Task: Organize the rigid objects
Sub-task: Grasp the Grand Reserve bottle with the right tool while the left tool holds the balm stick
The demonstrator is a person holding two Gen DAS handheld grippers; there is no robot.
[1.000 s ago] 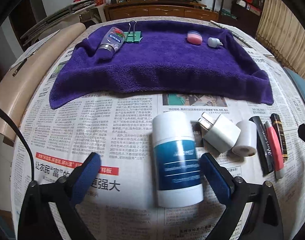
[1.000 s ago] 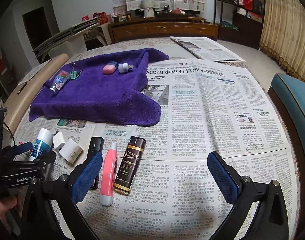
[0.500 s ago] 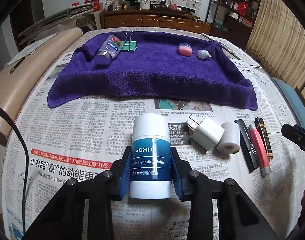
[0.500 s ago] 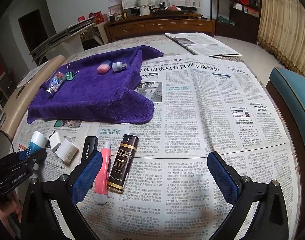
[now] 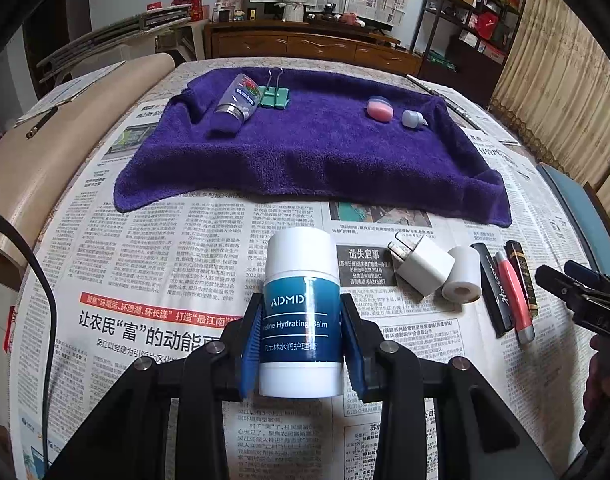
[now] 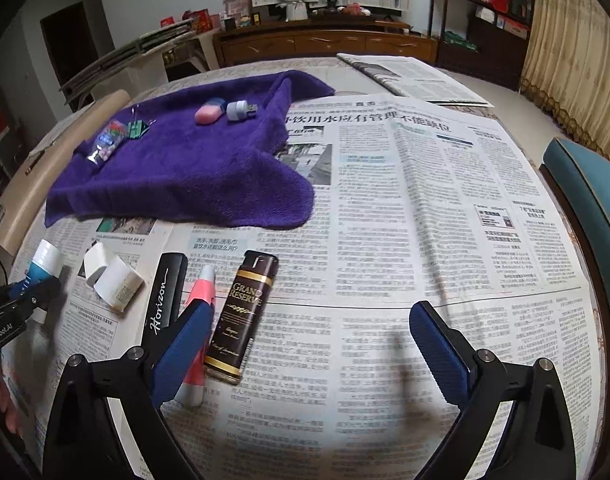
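My left gripper (image 5: 301, 340) is clamped on the balm stick (image 5: 301, 312), blue pads pressing both sides of its label, white cap pointing toward the purple towel (image 5: 313, 152). The stick sits over the newspaper-covered table (image 5: 145, 248), just left of the white charger (image 5: 423, 268). My right gripper (image 6: 309, 352) hangs wide and empty; its left finger (image 6: 181, 352) overlaps the pink pen (image 6: 203, 284), beside the brown lighter (image 6: 241, 316).
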